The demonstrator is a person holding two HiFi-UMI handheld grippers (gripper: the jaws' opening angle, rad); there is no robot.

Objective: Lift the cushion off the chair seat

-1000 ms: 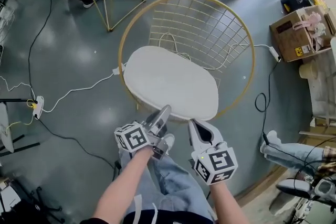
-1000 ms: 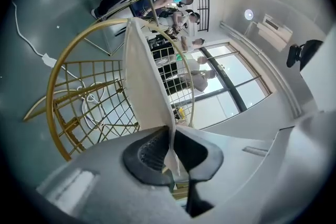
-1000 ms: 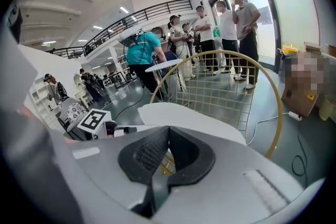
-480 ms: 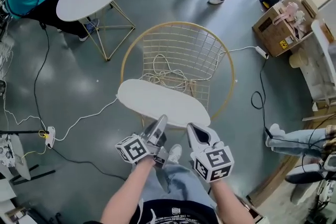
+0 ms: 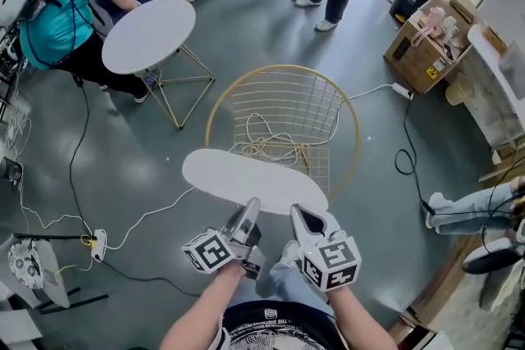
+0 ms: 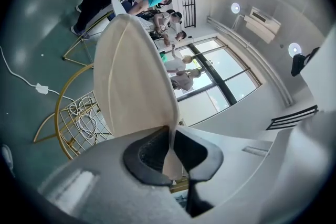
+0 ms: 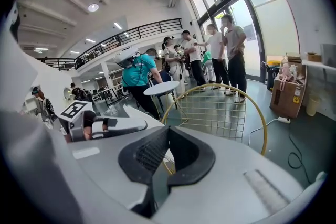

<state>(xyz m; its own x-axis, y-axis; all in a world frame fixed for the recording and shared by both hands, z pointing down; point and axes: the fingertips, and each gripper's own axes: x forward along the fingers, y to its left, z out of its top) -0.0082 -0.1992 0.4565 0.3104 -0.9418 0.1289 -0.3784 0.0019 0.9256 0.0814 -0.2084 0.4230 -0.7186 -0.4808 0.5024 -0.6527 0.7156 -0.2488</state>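
Note:
The white oval cushion hangs in the air above the gold wire chair, its near edge towards me. My left gripper is shut on that near edge; in the left gripper view the cushion runs up from between the pads of my left gripper, with the chair below. My right gripper grips the same edge a little further right. In the right gripper view its jaws are closed, the cushion shows beside them, and the chair stands beyond.
A coiled pale cord lies on the bare wire seat. A round white table stands at the back left beside a seated person. Other people stand at the back. A cardboard box is at the right; cables cross the floor.
Both grippers have risen with the cushion. It has come up off the seat, which uncovers the wire mesh and the coiled cord. The head view has tipped up to show more of the room.

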